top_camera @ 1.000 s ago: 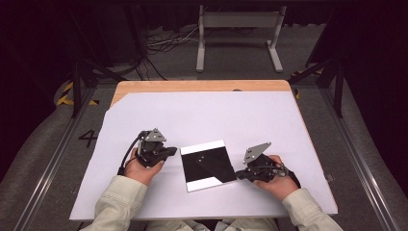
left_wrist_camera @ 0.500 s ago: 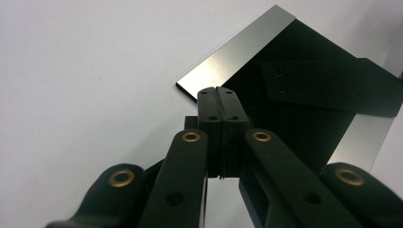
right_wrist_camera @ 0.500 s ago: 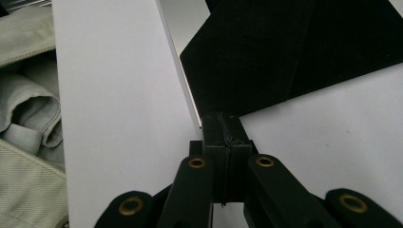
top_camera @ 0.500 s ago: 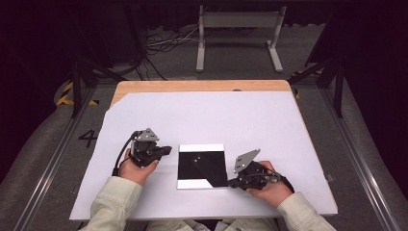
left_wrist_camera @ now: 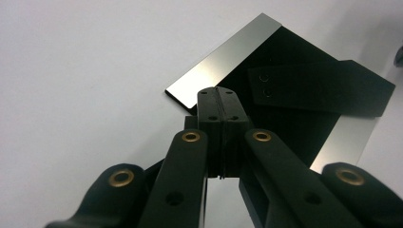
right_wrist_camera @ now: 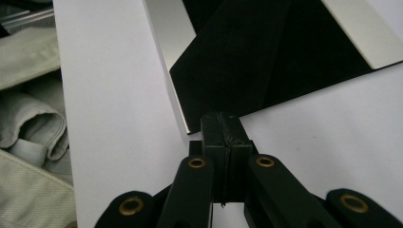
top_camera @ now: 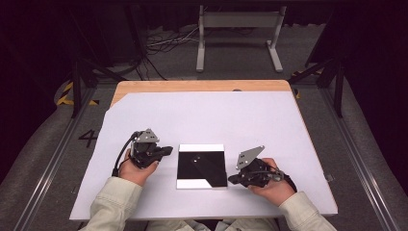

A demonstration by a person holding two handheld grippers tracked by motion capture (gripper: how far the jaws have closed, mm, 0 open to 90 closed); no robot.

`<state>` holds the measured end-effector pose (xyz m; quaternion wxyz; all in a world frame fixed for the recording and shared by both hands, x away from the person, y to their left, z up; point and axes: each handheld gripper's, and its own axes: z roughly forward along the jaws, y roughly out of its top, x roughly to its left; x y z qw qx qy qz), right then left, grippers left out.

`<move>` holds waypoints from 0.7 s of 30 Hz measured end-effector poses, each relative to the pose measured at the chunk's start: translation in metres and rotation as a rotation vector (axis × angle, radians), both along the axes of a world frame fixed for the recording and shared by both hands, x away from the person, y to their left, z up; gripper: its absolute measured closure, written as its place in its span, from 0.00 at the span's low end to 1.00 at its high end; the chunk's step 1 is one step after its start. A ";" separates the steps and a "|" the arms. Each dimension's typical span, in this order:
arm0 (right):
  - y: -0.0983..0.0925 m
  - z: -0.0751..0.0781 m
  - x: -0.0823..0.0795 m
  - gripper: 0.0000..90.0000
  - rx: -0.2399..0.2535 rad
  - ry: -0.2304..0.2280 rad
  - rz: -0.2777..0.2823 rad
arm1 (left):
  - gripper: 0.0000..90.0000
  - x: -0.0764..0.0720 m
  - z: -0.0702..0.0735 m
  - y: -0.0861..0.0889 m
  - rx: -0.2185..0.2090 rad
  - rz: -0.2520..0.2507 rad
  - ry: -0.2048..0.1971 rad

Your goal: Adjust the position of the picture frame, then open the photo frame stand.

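Grippers number two, one in each of my hands. My left gripper [top_camera: 166, 151] has its jaws pressed together on nothing, tips just beside the left edge of the one mirror plate [top_camera: 202, 166]. My right gripper [top_camera: 233, 180] is likewise closed and empty, tips near the plate's lower right corner. That single square plate lies flat on the white sheet [top_camera: 207, 115] between them, reflecting dark with two pale strips.
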<state>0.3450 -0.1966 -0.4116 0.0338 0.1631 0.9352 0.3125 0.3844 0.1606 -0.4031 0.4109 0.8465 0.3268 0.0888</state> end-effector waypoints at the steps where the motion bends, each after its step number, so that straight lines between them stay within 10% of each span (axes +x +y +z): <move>1: -0.002 0.002 0.000 1.00 0.008 -0.003 -0.010 | 1.00 -0.001 0.001 0.002 0.000 -0.008 -0.007; 21: -0.022 0.026 0.001 0.90 0.009 0.003 -0.208 | 0.92 -0.001 -0.001 0.014 -0.038 0.035 -0.035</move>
